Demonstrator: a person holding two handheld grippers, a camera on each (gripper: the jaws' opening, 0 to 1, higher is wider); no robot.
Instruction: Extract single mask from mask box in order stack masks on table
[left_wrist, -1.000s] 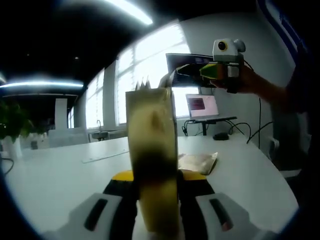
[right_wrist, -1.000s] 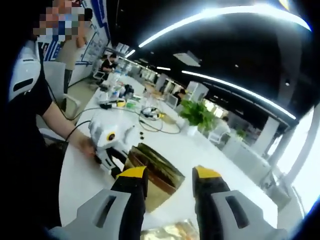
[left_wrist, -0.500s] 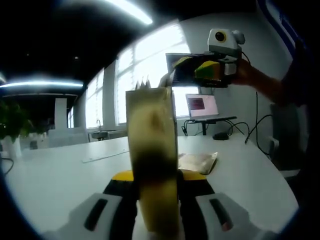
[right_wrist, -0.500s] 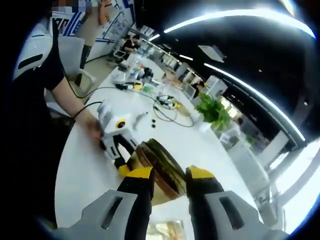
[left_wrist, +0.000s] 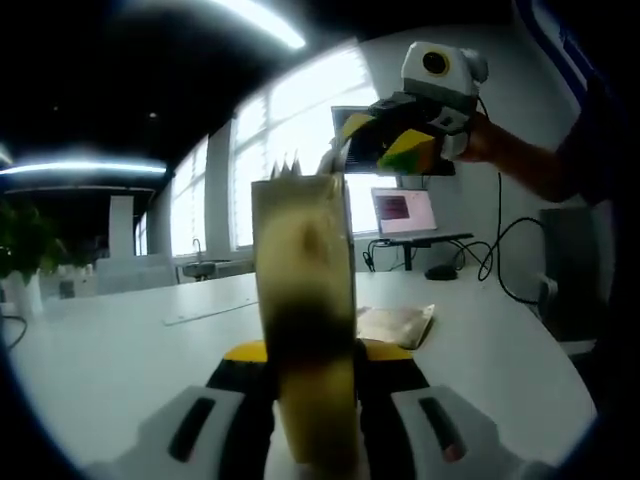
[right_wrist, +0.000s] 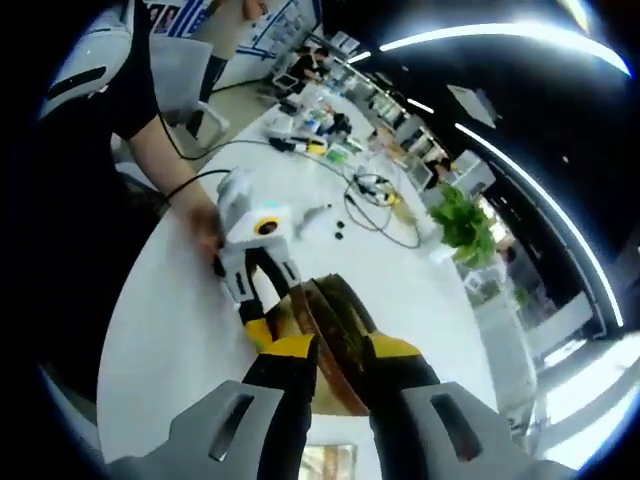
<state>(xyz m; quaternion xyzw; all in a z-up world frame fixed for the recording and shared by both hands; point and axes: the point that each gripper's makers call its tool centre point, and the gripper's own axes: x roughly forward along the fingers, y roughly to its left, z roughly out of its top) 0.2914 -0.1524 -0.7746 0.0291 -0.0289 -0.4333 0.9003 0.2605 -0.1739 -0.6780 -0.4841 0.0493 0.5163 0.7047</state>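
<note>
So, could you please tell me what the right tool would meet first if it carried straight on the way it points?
Most likely the mask box: the right tool points straight at its open top, with the left tool gripping its near side. Depth is unclear, so the gap is hard to judge.

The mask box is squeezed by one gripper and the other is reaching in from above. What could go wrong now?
The left gripper clamps the mask box upright on the table, so a hard pull might tip or drag it. The right gripper is nearly closed over the packed masks at the box's top; it might pinch several instead of one. The mask already lying on the table sits close by and could get knocked.
</note>
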